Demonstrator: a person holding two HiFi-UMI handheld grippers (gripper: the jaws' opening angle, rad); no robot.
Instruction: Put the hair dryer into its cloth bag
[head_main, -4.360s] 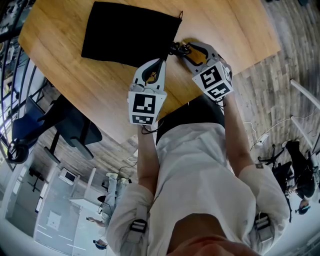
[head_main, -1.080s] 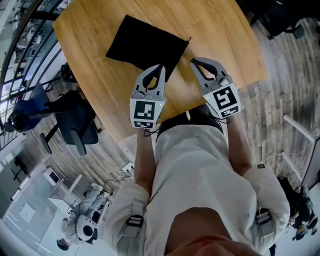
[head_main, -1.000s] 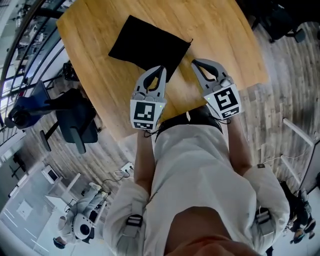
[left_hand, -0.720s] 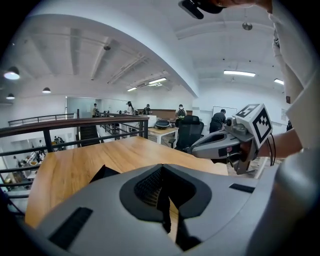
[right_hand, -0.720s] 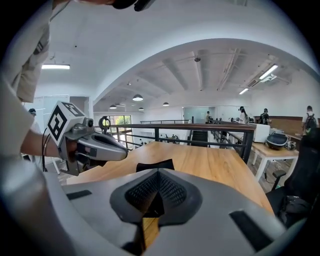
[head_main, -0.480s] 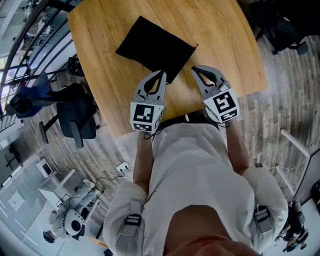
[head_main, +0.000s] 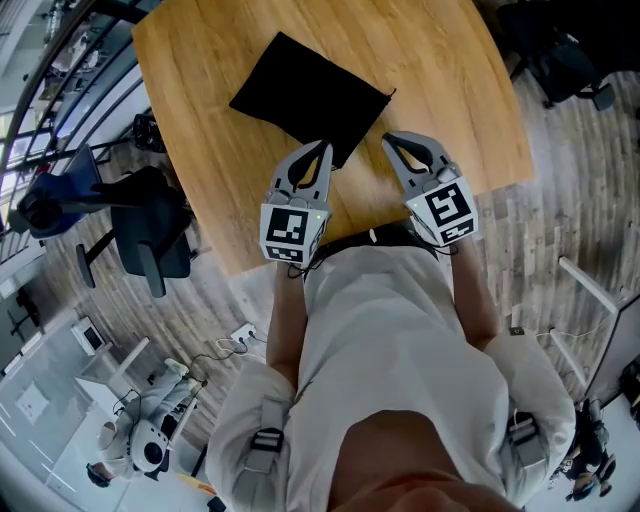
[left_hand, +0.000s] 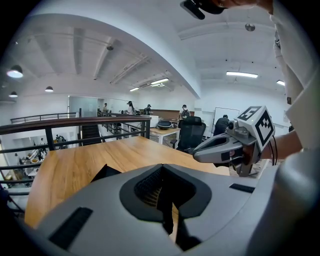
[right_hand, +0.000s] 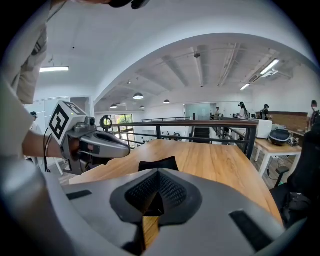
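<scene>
Lying flat on smooth wooden tabletop (head_main: 450, 90): a matte black cloth bag (head_main: 305, 98); left gripper (head_main: 325, 148) and right gripper (head_main: 388, 138) point toward it, fingers closed, empty.

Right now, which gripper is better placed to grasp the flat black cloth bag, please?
Left, probably: the left gripper points at the near corner of the black cloth bag; the right gripper sits beside it.

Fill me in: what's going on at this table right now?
A person stands at a wooden table with a claw in each hand. The left claw and the right claw are both shut and empty, held over the table's near edge. A black cloth bag lies on the table just ahead of them; neither claw grips it. No hair dryer is in sight.
</scene>
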